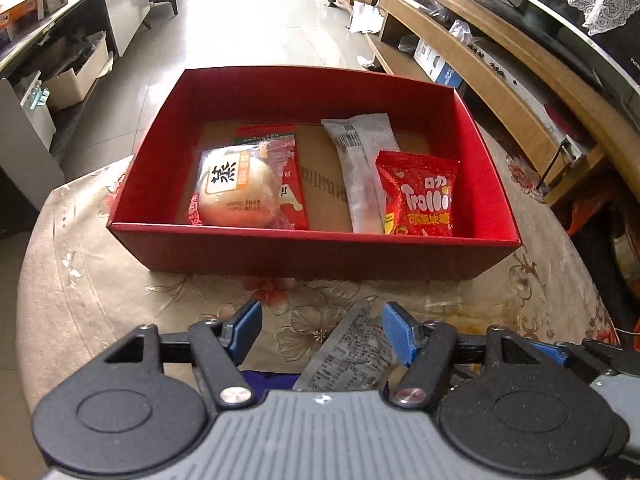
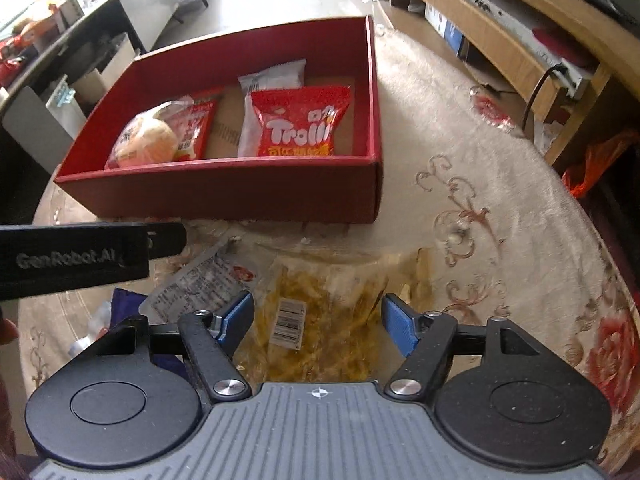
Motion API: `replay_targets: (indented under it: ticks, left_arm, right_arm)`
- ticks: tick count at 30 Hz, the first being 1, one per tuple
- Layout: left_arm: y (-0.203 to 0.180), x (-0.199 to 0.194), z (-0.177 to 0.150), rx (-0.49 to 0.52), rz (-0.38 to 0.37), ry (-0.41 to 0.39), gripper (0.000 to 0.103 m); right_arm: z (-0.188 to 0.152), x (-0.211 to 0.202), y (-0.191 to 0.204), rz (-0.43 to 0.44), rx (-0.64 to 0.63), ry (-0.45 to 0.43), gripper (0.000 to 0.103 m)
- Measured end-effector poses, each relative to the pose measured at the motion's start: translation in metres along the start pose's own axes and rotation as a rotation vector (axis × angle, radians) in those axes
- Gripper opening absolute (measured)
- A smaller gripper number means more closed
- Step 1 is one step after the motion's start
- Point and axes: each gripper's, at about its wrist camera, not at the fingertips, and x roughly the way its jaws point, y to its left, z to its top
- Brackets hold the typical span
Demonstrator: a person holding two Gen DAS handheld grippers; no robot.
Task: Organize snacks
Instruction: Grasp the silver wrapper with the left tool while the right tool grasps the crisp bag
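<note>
Red box (image 1: 312, 254) sits on the worktop (image 1: 100, 280), which has a floral cloth on it. Four snacks inside: bun in clear wrap (image 1: 238, 190) at left, lying on top of a red flat packet (image 1: 294, 184); long white packet (image 1: 362, 172) right of centre; red Trolli bag (image 1: 418, 196) against the right wall, overlapping the white packet's near end. Cardboard liner shows between the two pairs.

Left gripper (image 1: 322, 330): jaws wide open, holding nothing. It hovers just short of the box's near wall. A silver packet with printed text (image 1: 348, 356) lies on the worktop below it, close to the right finger; can't tell if it touches. Something dark blue (image 1: 272, 380) sits beside the packet, mostly hidden by the gripper body.

Right gripper (image 2: 318, 320): jaws wide open, empty, over a clear bag of yellow strips (image 2: 320, 316) with a barcode sticker. That bag lies flat on the worktop, outside the box, just right of the silver packet. Left gripper's black body crosses the left edge of the right wrist view.
</note>
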Motion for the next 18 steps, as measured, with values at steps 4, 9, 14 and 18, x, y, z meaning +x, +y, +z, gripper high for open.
replay_targets:
  ticks: [4, 9, 14, 18]
  left_arm:
    - [-0.002, 0.002, -0.001, 0.012, -0.010, 0.009, 0.065]
    - [-0.004, 0.006, -0.002, 0.014, -0.003, 0.017, 0.066]
    - [-0.012, 0.016, -0.005, 0.048, 0.001, 0.046, 0.068]
    - [-0.020, 0.029, -0.010, 0.068, -0.002, 0.094, 0.068]
  right_arm:
    - [-0.004, 0.002, 0.008, 0.008, -0.014, 0.012, 0.081]
    - [-0.007, 0.009, 0.015, -0.016, -0.061, 0.033, 0.086]
    - [-0.011, 0.010, 0.014, -0.032, -0.110, 0.037, 0.077]
    - [-0.010, 0.002, 0.009, -0.018, -0.106, 0.029, 0.071]
